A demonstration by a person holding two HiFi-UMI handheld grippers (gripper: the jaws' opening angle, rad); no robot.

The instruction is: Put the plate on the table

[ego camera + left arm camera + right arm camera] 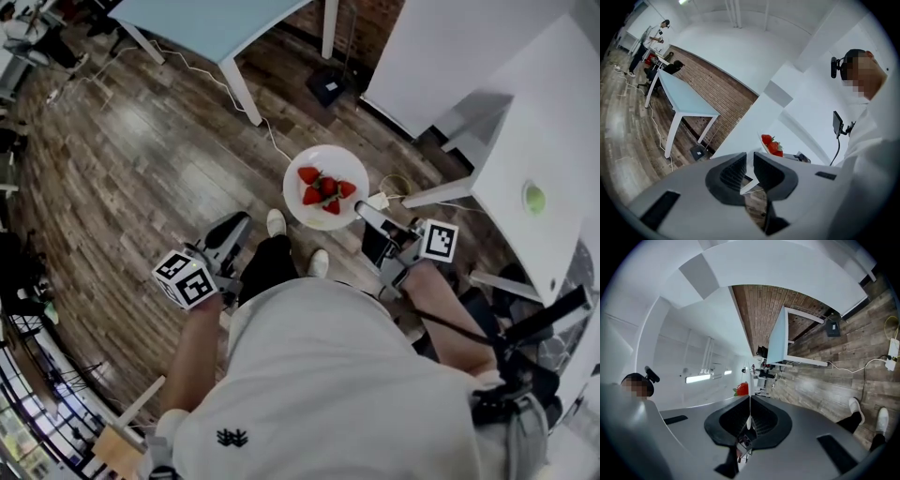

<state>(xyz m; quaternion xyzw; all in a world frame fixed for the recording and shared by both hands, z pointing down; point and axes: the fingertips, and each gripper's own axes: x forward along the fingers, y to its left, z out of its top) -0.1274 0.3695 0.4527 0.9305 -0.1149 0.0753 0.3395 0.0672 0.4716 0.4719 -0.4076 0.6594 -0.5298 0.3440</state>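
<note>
**Head view.** The right gripper [366, 214] has its jaws closed on the near right edge of the white plate [323, 157]. It holds the plate roughly level over the wood floor [141, 159], just ahead of the person's white shoes [276, 222]. Several strawberries [323, 190] lie heaped at the plate's centre. The plate is off to the side of the white table [525, 103] at the right of the view and does not touch it. A small green object [534, 198] rests on that tabletop. The left gripper [239, 225] hangs low on the other side of the person's legs, well apart from the plate. A pale blue table [216, 23] stands farther off, and a white cable [211, 80] trails across the floor beneath it.

**Left gripper view.** The two jaws stand a narrow gap apart, with nothing between them. Beyond them, the plate and its strawberries appear in the air. The blue table stands before a brick wall [717, 93]. A second person [647, 44] stands far off at the upper left.

**Right gripper view.** The plate's rim is seen edge-on as a thin white line clamped between the two dark pads. One strawberry shows just above the jaws. The floor, the blue table and the shoes fill the right side of the view.
</note>
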